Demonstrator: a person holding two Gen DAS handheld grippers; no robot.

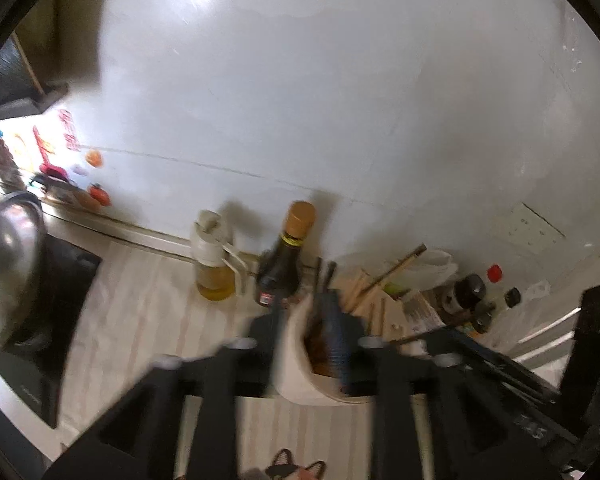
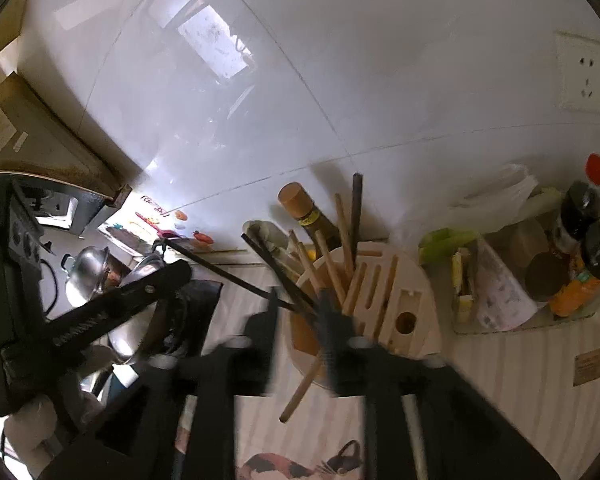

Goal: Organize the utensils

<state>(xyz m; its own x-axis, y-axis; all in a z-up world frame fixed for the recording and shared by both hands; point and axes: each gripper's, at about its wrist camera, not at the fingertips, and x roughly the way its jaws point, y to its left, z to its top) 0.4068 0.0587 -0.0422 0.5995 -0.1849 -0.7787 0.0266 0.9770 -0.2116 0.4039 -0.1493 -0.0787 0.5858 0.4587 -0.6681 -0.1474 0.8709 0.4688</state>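
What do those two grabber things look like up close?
Both are black. The left gripper has two long, flat fingers on chunky black blocks, with small round silvery-white knobs on top. The right gripper looks the same, and a shiny metal rod runs along its right side. Seen from the right wrist, the left one has a long black bar with a screw and raised lettering, too blurred to read.

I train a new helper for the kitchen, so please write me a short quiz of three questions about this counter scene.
1. True or false: the dark bottle behind the wooden holder has a red cap.
2. Most chopsticks stand in: A the holder, B the pot, C the tray.
3. Which electrical fitting shows at the upper right of the right wrist view?
Key: 1 false, the cap is tan; 2 A; 3 a socket.
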